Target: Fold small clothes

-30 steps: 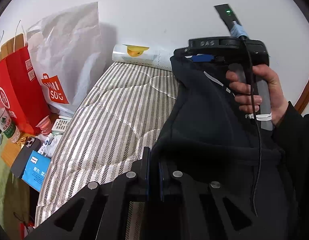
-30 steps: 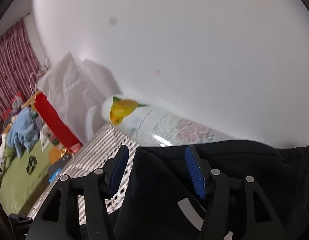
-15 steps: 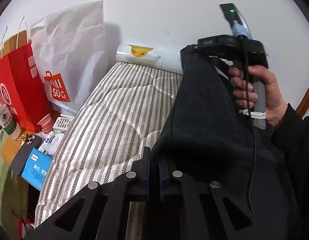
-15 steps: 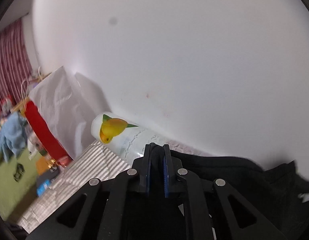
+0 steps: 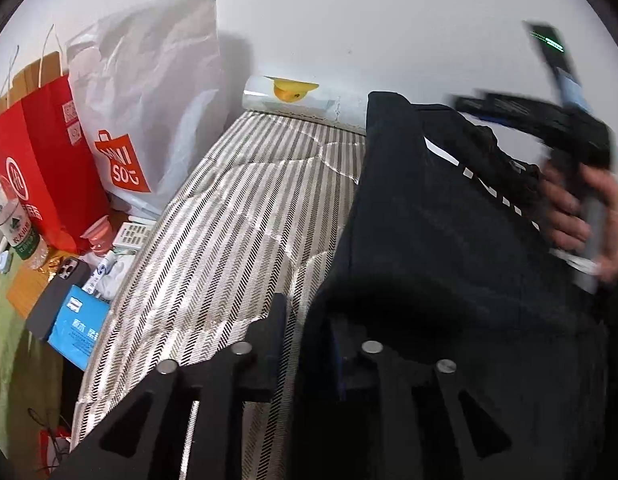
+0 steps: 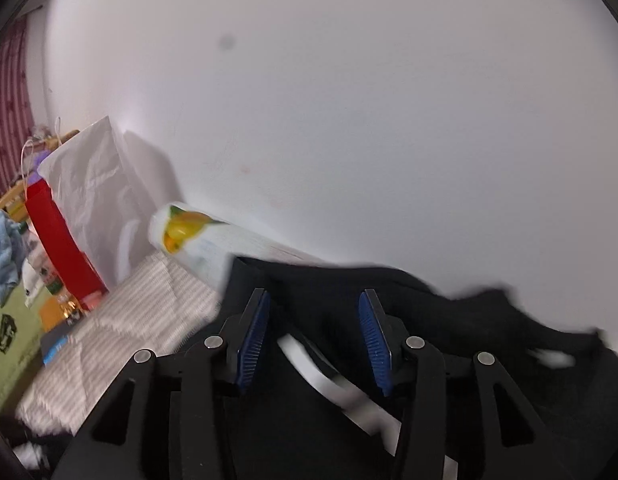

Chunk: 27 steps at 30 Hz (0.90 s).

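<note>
Between your left gripper's (image 5: 309, 336) fingers there's a fold of the black garment (image 5: 449, 248), pinched tight. Your right gripper (image 6: 315, 336) is spread wide, blue ribbed pads (image 6: 373, 340) clear of the cloth below. The garment's soft, matte knit with white stripes, draped over the right side of the striped quilted mattress (image 5: 229, 216). Left half's bare. Crinkly white bag (image 5: 149, 96) and red paper bag (image 5: 41, 152) crowd the left edge.

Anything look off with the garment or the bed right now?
The black garment hangs bunched in the air, gripped only by the left gripper; the right gripper has its jaws open. Clutter is piled beside the striped mattress. No visible damage.
</note>
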Available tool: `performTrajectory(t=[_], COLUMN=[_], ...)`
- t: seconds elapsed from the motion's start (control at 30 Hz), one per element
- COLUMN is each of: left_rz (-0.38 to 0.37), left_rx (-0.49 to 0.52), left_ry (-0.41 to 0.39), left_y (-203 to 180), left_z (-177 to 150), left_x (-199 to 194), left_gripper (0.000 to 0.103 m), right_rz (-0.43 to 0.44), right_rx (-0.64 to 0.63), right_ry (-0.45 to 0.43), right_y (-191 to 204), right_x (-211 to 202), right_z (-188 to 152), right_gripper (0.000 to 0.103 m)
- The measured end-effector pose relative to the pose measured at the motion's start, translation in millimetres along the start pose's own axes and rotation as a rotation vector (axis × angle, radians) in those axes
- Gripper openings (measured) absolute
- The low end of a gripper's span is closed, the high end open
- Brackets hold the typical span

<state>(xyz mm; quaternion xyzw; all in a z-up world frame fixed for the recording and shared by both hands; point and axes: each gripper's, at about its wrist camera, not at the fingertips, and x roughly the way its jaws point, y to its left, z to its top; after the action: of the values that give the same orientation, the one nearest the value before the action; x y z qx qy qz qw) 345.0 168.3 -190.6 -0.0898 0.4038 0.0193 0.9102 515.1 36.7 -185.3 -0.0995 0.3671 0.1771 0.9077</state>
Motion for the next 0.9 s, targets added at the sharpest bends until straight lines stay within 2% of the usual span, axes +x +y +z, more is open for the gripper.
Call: performTrajectory(t=[0.07,0.17,0.2,0.23,0.27,0.4,0.47,0.53,0.63,0.73,0.9], left_rz=[-0.001,-0.015,-0.021,-0.022,-0.024,-0.054,-0.076,-0.055,-0.003,-0.003,-0.018], left_rx=[-0.003,-0.018,-0.021,-0.02,-0.016,0.001,0.019,0.04,0.066,0.038,-0.009], left_ry=[-0.004,-0.03,-0.047,-0.058,-0.074,-0.168,-0.229,-0.256,-0.181,-0.086,-0.021], left_y=[0.6,1.7,1.4,0.5,-0.9,-7.9,-12.9,-18.6,-23.1,-18.7,-8.0], left_z=[0.6,1.8,2.1,2.4,2.7,1.5,1.3,2.1,1.9,3.1,2.3], left_x=[-2.5,-9.9,-13.7,-16.4,-20.8,-44.7,-55.5,-54.5,-30.9,-12.6,0.0], left_gripper=[0.029,0.045,0.053,0.056,0.056,0.056,0.057,0.062,0.062,0.062,0.062], right_rz=[-0.055,-0.147,-0.171,-0.202,-0.235,-0.363,-0.381,-0.381,-0.35,-0.307,-0.257], right_rx=[0.022,0.054,0.064,0.078,0.09,0.128,0.176,0.227,0.282,0.319,0.346], right_ry=[0.014,0.024,0.03,0.043,0.06,0.109,0.127,0.14,0.155,0.148,0.179], right_y=[-33.0,-77.7,-91.0,-107.0,-122.8,-172.0,-191.8,-205.5,-217.0,-215.9,-206.2], right_x=[-35.8,-93.2,-109.5,-128.1,-145.1,-197.7,-216.9,-228.9,-232.8,-224.5,-200.4], right_z=[-11.4,-34.3,-43.8,-55.8,-68.7,-119.0,-144.9,-171.5,-199.7,-212.0,-215.3], right_gripper=[0.046,0.047,0.05,0.053,0.059,0.06,0.06,0.061,0.061,0.062,0.063])
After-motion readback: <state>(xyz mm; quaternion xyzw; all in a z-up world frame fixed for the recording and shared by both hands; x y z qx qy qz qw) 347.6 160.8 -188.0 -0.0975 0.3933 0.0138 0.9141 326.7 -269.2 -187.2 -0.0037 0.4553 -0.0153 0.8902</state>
